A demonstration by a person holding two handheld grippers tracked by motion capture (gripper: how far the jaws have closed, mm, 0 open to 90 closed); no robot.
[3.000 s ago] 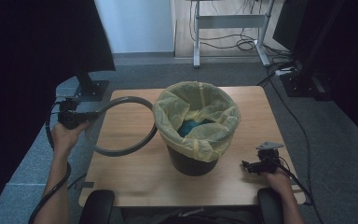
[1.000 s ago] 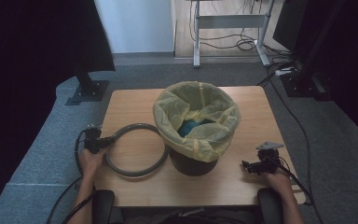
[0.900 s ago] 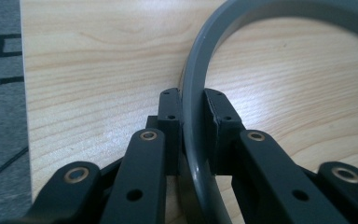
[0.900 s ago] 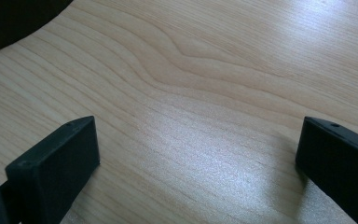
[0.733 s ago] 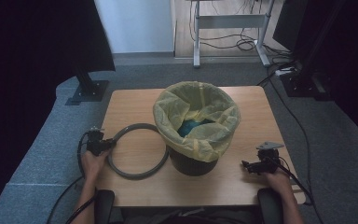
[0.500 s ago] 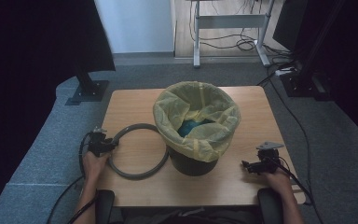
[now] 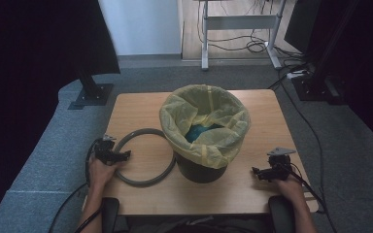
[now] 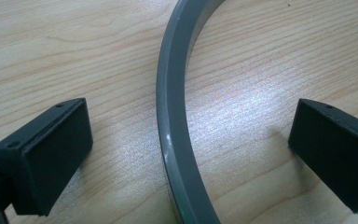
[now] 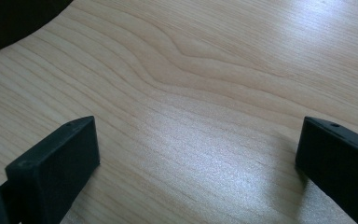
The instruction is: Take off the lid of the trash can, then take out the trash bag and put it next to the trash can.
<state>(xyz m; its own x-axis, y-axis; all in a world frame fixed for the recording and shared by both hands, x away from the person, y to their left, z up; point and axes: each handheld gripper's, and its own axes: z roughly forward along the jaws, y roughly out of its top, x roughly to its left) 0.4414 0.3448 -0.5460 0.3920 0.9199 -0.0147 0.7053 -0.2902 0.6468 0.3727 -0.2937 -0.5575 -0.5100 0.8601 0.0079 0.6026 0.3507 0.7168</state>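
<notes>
Now on the table we see the bin with its yellow bag, the grey ring lying flat beside it; our left gripper has just opened around it, our right gripper rests open; bag removal seems left

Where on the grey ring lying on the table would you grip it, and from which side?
Grip the grey ring at its thin band on the person's left, where it lies flat between the open left gripper. Come from above, fingers straddling the band; the bin crowds the far arc.
</notes>
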